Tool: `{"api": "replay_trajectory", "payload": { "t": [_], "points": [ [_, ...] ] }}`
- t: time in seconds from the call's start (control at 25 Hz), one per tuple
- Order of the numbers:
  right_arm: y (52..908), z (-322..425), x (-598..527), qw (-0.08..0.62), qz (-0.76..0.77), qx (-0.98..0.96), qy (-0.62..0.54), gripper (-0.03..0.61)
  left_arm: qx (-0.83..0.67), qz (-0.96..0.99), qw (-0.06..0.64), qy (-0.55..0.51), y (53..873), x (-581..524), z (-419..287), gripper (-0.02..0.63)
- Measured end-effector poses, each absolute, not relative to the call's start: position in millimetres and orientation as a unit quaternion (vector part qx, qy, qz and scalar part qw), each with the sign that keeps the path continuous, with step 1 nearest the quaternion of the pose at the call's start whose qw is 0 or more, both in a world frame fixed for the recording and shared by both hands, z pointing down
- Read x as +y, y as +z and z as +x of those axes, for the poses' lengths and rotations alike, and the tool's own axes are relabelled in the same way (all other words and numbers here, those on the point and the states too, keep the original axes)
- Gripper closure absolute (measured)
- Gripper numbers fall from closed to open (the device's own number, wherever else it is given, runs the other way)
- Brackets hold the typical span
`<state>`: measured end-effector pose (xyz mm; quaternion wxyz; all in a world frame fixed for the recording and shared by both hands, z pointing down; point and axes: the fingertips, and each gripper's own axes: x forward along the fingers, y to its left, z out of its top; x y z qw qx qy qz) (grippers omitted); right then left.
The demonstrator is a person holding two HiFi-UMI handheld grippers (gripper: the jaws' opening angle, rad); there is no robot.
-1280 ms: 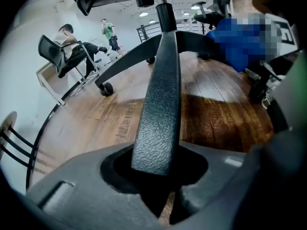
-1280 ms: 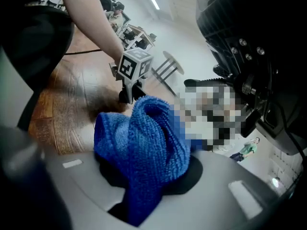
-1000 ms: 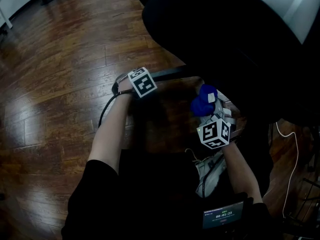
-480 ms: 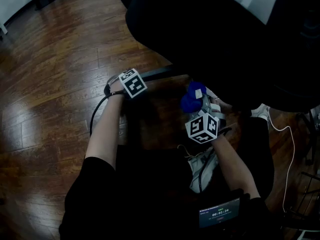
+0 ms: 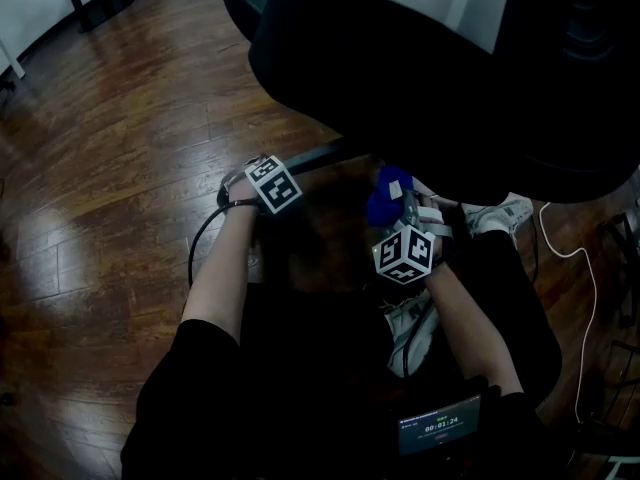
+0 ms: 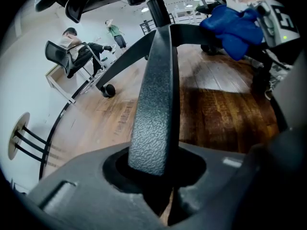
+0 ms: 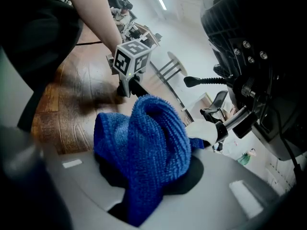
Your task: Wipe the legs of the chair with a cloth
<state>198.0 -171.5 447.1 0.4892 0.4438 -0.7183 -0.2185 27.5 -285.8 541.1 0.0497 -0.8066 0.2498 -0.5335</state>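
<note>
1. Left gripper view: my left claw (image 6: pixel 160 186) has just been closing and now pinches one chair leg (image 6: pixel 156 95).
2. My right claw (image 7: pixel 144 195) clamps the bunched blue cloth (image 7: pixel 144 143) near the legs. Can't tell if it's touching.
3. Guessing most of the wiping's still left.

the right gripper (image 7: pixel 146 190) is clamped on a bunched blue cloth (image 7: pixel 148 138) that rises in a folded hump above its jaws; brown wooden floor (image 7: pixel 72 99) lies behind; the chair's black underside (image 7: pixel 259 75) and its lever (image 7: pixel 206 80) hang at right; a bare forearm (image 7: pixel 93 13) reaches down at upper left.
</note>
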Motion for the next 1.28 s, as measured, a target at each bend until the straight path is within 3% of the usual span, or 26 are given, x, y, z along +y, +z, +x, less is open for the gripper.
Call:
{"api": "replay_trajectory", "payload": {
  "t": [0.32,0.8,1.12,1.28],
  "points": [
    [449,175,-168,0.468,0.383,-0.756,-0.251,0.471,0.262,-0.82,-0.008,-0.509,536,-237,-4,0.517],
    [457,169,-184,0.5,0.368,-0.734,-0.274,0.471,0.304,-0.793,0.017,-0.527,543,-231,-18,0.545],
    [485,182,-115,0.603,0.331,-0.645,-0.333,0.465,0.302,-0.791,0.006,-0.532,541,-228,-15,0.544],
    [477,185,-120,0.553,0.367,-0.673,-0.325,0.466,0.303,-0.791,-0.004,-0.531,541,-228,-14,0.543]
  ]
}}
